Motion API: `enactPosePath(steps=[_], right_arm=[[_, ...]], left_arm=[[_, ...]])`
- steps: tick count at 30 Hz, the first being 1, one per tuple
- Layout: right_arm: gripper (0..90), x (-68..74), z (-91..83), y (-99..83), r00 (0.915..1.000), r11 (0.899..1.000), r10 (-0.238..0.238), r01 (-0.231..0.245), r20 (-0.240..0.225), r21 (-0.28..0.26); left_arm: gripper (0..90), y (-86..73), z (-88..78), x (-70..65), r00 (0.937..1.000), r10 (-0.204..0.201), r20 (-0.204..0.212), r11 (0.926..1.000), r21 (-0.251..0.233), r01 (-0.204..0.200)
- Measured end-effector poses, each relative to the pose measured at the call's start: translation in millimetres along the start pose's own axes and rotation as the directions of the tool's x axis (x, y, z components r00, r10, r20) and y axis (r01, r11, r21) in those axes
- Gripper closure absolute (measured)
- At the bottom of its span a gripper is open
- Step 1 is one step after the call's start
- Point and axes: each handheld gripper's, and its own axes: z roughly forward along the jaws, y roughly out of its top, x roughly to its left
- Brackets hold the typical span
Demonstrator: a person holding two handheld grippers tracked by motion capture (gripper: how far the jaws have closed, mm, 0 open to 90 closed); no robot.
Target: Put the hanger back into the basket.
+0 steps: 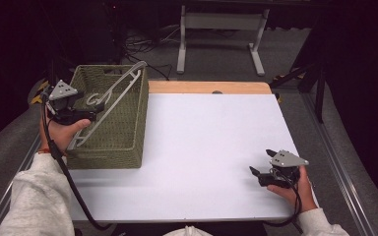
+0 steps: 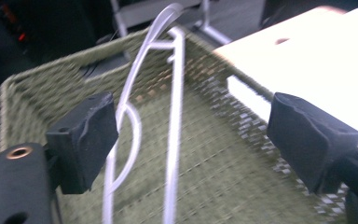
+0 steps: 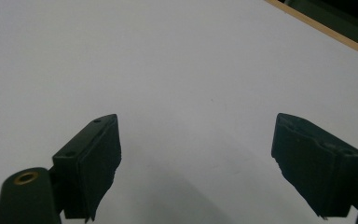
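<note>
1. Left gripper (image 2: 193,140) released, jaws wide, at nine o'clock over woven olive-green rectangular basket (image 1: 123,142).
2. Thin white plastic hanger (image 1: 109,104) leaning inside basket, hook near left jaw, untouched.
3. Right gripper (image 3: 196,163) spread empty over smooth white tabletop (image 1: 211,147), four o'clock.

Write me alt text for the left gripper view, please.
A white clothes hanger lies in a green woven basket, between the open jaws of the left claw, whose pads do not touch it. A white table lies beyond.
</note>
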Motion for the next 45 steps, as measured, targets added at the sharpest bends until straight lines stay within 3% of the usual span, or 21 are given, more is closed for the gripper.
enactPosePath(steps=[5,11,20,28,31,33,35,37,42,43,45], right_arm=[[16.5,-1.3,-0.5,-0.3,1.0,1.0,0.01,-0.01,-0.001,-0.005],[16.6,-1.5,-1.9,0.5,0.9999,1.0,0.01,-0.01,-0.002,-0.009],[16.9,-1.4,-1.0,-0.3,0.9999,1.0,0.012,-0.012,-0.002,-0.001],[17.3,-2.1,-2.9,0.0,0.9999,1.0,0.012,-0.012,0.002,-0.004],[17.3,-2.6,-3.4,0.0,0.9999,1.0,0.012,-0.012,0.004,-0.005],[17.3,-2.5,-3.4,-0.1,0.9999,1.0,0.011,-0.011,0.004,-0.005],[17.4,-2.1,-3.0,-0.2,1.0,1.0,0.008,-0.008,0.002,-0.004],[17.4,-1.4,-2.8,0.0,1.0,1.0,0.001,-0.001,0.001,-0.003],[17.3,-0.7,-5.0,0.3,1.0,1.0,-0.001,0.001,-0.004,-0.012],[17.3,-0.7,-5.0,0.3,1.0,1.0,-0.001,0.001,-0.004,-0.012],[17.1,-0.2,-5.9,0.5,1.0,1.0,-0.002,0.001,-0.005,-0.012]], left_arm=[[11.2,2.7,-6.1,-15.4,0.9984,0.033,0.045,0.9992,-0.023,-0.032],[9.1,4.9,-7.5,-40.8,0.9924,0.072,0.1,0.9965,-0.049,-0.067],[8.2,6.4,-9.6,-80.0,0.9741,0.137,0.18,0.9871,-0.108,-0.119],[9.9,5.9,-10.8,-114.3,0.9474,0.231,0.221,0.9695,-0.134,-0.205],[10.8,3.2,-10.3,-126.5,0.9313,0.267,0.248,0.9611,-0.139,-0.239],[10.8,2.0,-11.5,-133.6,0.9245,0.289,0.249,0.955,-0.144,-0.259],[11.1,0.9,-13.1,-139.7,0.9143,0.3,0.272,0.9511,-0.158,-0.266],[11.7,-1.5,-14.8,-146.1,0.9092,0.308,0.28,0.9481,-0.168,-0.27],[12.4,-11.4,-18.6,-165.3,0.8853,0.346,0.31,0.936,-0.178,-0.304],[12.4,-11.4,-18.6,-165.3,0.8853,0.346,0.31,0.936,-0.178,-0.304],[12.3,-15.7,-19.7,-171.5,0.8765,0.359,0.321,0.932,-0.174,-0.318]])
